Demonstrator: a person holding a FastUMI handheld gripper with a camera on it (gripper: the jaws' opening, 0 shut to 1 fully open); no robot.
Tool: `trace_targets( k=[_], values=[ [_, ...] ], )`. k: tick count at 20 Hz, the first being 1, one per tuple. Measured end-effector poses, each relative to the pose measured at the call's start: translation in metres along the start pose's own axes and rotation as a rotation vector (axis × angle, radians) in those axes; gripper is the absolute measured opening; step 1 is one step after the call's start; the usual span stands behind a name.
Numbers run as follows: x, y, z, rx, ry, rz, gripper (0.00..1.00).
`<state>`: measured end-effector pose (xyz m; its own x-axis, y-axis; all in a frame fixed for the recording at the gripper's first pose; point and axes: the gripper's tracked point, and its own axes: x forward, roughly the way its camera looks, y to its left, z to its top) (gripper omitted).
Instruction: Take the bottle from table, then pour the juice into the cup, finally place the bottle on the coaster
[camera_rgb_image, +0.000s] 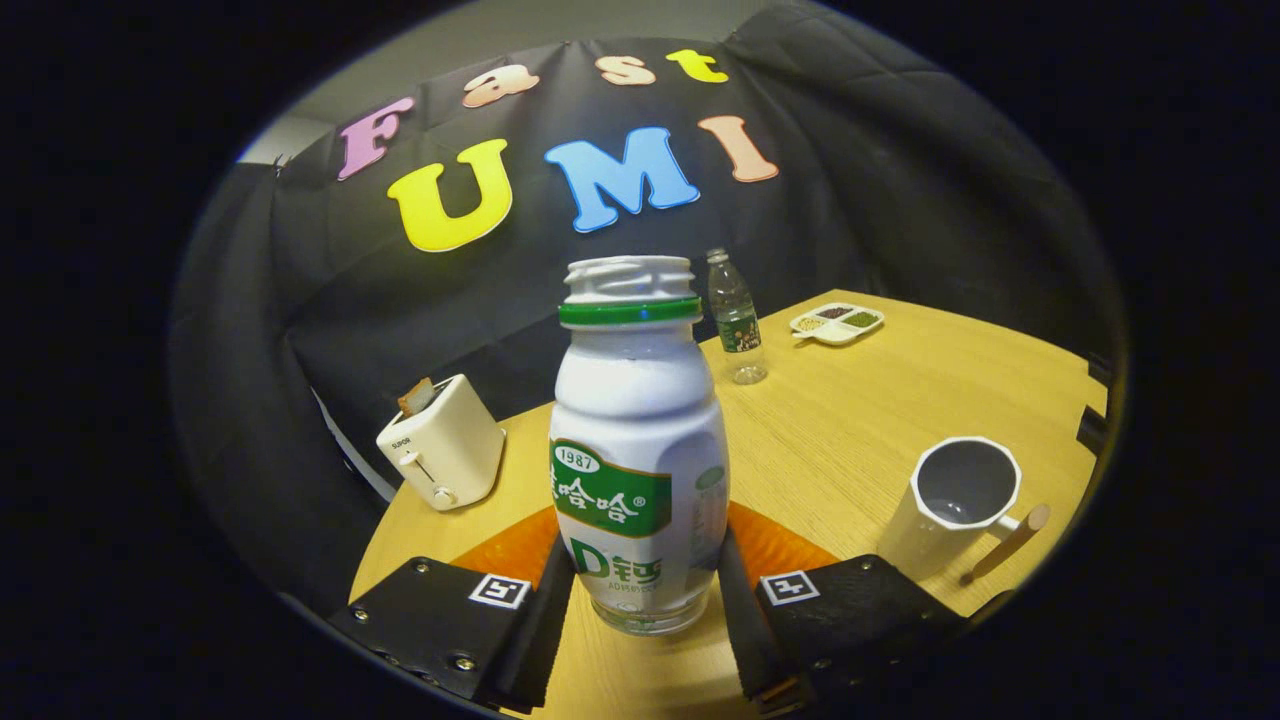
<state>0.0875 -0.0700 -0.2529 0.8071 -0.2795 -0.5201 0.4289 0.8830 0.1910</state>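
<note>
Item: bottle (638, 450), white plastic, uncapped, upright between your gripper (640, 590) fingers, orange coaster (770, 545) just behind it. Jaws stood closed against its lower body on both sides, holding it. You likely had a light, smooth, slightly squeezable thing; a firm grip low on the waist suited it, kept level lest juice spill. Cup (955, 500) stood to the right on the table (860, 420).

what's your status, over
Gripper shut on bottle, cap off, upright. Orange coaster behind it. Cup beyond the fingers, path clear.
</note>
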Motion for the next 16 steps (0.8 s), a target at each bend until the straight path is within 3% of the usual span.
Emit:
trace_targets(
  k=[5, 16],
  values=[
    [0.024, 0.014, 0.022, -0.154, -0.075, -0.028, 0.69],
    [0.091, -0.001, 0.033, -0.251, -0.106, -0.097, 0.69]
  ],
)
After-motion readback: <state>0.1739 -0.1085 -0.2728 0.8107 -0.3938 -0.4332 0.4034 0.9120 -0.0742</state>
